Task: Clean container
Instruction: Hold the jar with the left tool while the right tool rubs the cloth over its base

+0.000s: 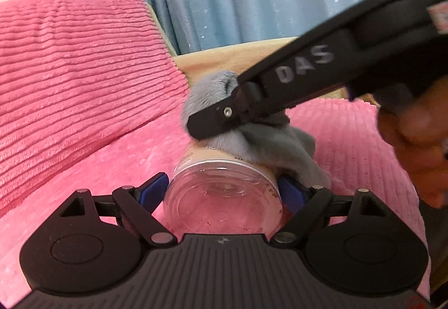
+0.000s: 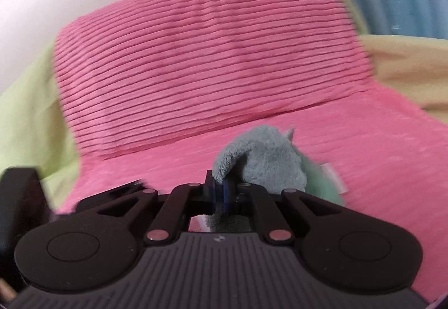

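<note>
Pink bedspread (image 1: pixel 84 169); cloth (image 1: pixel 268 141) seemingly against jar (image 1: pixel 224 197).

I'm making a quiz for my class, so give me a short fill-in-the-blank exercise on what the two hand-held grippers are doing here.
1. The left hand-held gripper is shut on a clear ____.
2. The right hand-held gripper pinches a grey ____.
3. The cloth presses against the container's ____.
4. The ribbed cushion behind is ____.

Missing words: container; cloth; side; pink
</note>
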`<state>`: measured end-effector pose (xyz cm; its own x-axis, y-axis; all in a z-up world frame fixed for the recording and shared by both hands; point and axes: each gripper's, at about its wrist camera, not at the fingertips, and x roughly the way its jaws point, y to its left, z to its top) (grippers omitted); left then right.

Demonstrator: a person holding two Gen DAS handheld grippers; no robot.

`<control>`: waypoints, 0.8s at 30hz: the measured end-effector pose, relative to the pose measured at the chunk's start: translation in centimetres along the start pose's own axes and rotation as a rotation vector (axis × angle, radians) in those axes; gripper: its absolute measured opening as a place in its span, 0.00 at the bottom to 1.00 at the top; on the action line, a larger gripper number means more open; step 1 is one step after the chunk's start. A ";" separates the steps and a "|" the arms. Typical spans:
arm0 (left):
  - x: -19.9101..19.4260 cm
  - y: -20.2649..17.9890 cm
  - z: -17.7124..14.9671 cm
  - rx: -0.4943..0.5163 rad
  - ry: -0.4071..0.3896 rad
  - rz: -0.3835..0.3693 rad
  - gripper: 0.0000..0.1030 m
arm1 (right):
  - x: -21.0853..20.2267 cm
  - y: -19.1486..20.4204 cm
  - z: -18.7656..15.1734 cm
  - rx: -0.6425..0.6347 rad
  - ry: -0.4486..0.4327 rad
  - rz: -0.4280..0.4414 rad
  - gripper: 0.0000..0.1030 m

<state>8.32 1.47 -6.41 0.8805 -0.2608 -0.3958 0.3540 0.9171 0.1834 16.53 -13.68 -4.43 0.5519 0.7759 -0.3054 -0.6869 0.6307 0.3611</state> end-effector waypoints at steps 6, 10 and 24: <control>0.0 1.6 -0.2 -0.156 0.012 -0.042 0.87 | -0.1 -0.2 -0.1 0.008 -0.008 -0.005 0.03; 0.4 3.4 -0.7 -0.323 0.031 -0.107 0.87 | -0.2 -0.3 -0.2 0.019 -0.009 -0.007 0.03; 0.7 -0.1 -0.1 -0.044 0.044 -0.035 0.84 | -0.2 0.0 0.0 0.040 0.057 0.134 0.04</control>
<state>8.90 1.24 -6.79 0.8528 -0.2806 -0.4404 0.3696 0.9202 0.1294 16.39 -13.85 -4.34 0.4280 0.8519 -0.3017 -0.7324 0.5226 0.4365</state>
